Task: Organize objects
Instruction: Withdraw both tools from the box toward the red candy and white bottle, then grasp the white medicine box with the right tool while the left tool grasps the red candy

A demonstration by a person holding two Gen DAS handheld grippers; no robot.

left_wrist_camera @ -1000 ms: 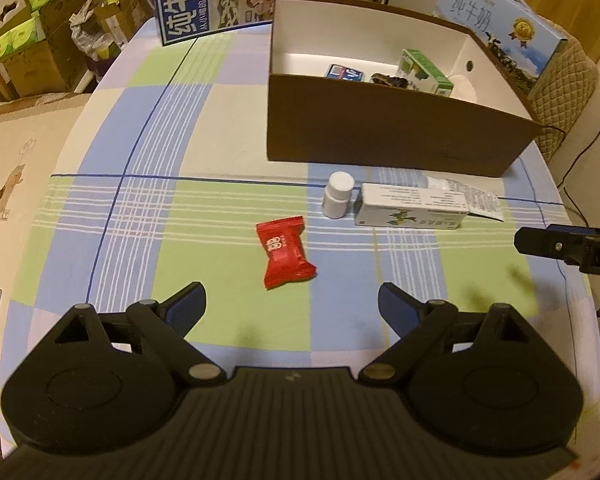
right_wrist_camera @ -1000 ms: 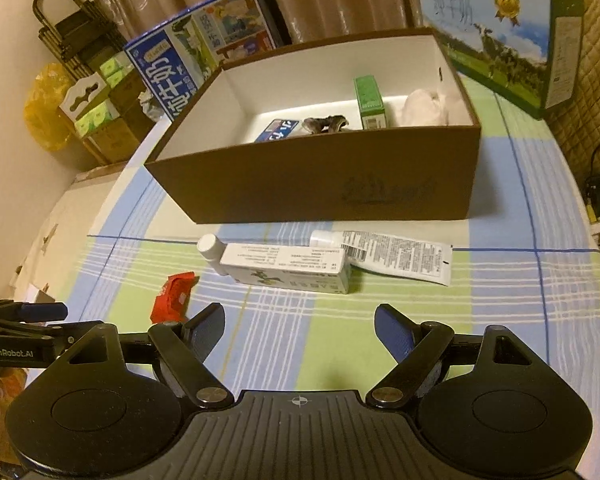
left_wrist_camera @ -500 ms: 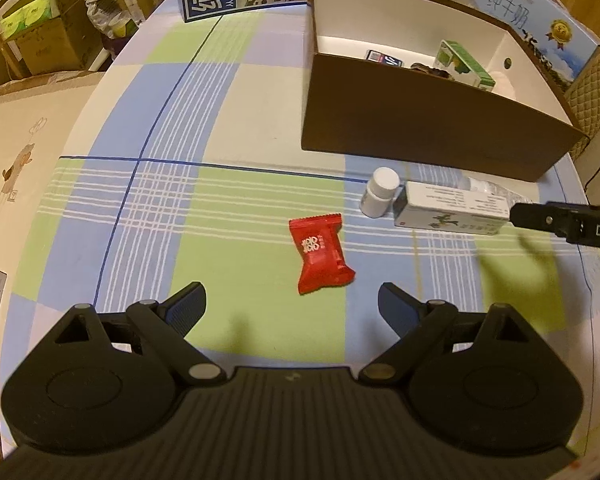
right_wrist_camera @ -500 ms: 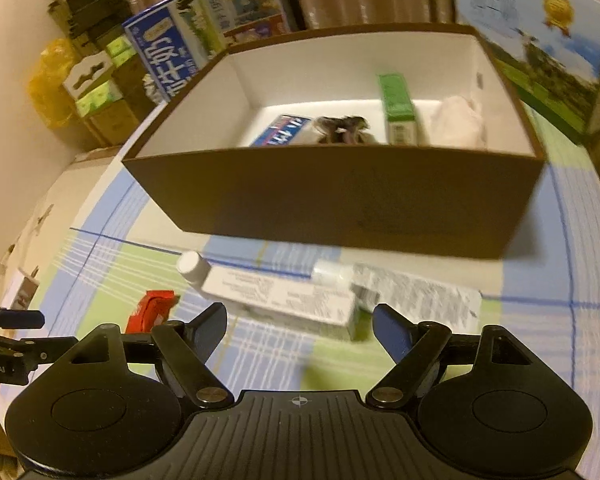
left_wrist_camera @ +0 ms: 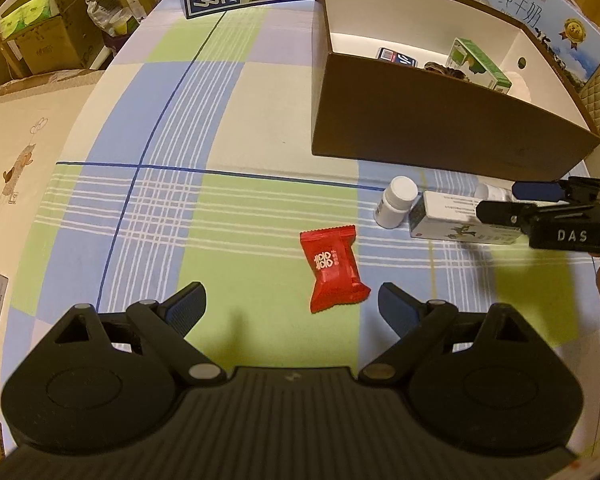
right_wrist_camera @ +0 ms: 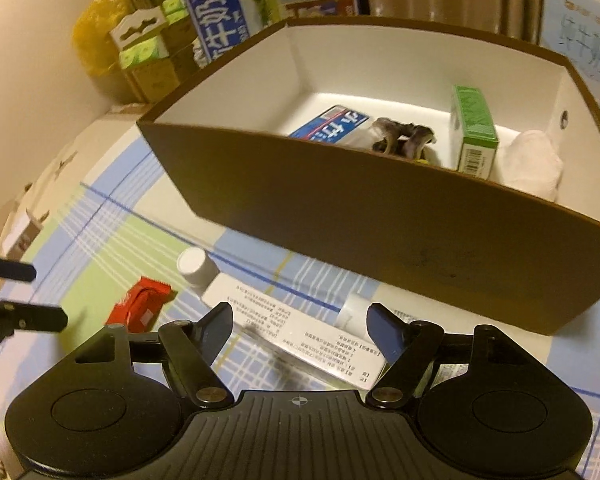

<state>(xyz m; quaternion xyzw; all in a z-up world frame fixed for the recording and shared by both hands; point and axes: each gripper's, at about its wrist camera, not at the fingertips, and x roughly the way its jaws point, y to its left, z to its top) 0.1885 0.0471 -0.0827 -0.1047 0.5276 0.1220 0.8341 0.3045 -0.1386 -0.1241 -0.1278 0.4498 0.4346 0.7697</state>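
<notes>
Medicine carton point(right_wrist_camera: 300, 332) | flat on tablecloth point(left_wrist_camera: 220, 112) before brown box point(right_wrist_camera: 380, 216), beside white bottle point(left_wrist_camera: 396, 202) | right gripper point(right_wrist_camera: 298, 326) newly lowered astride it, narrowing, not yet pinching | left gripper point(left_wrist_camera: 292, 306) spread near red candy point(left_wrist_camera: 334, 268) | grasp imminent.

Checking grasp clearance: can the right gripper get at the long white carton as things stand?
Probably yes. The right gripper is open, its jaws just closing, and hangs over the white carton. The pill bottle crowds only the far end, the tube one side.
</notes>
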